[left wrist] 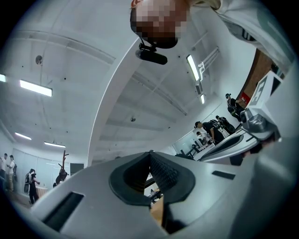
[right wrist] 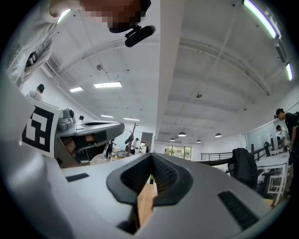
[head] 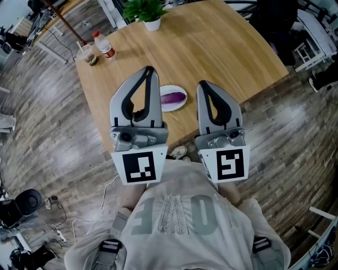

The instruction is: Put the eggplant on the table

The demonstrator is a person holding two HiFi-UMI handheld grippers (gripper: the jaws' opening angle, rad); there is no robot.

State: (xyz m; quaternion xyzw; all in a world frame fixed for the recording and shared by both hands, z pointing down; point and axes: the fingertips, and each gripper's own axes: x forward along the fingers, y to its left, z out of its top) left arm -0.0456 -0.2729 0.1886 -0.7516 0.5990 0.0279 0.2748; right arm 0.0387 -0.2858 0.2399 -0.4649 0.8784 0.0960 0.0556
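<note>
A purple eggplant lies on a small white plate near the front edge of the wooden table. My left gripper is held above the table just left of the plate, its jaws shut with nothing between them. My right gripper hovers just right of the plate, also shut and empty. Both gripper views look upward at the ceiling, where the left gripper and the right gripper show their jaw tips pressed together. The eggplant is in neither gripper view.
A potted green plant stands at the table's far edge. A bottle with a red cap and a cup sit at the far left corner. Chairs stand to the right, cables lie on the floor.
</note>
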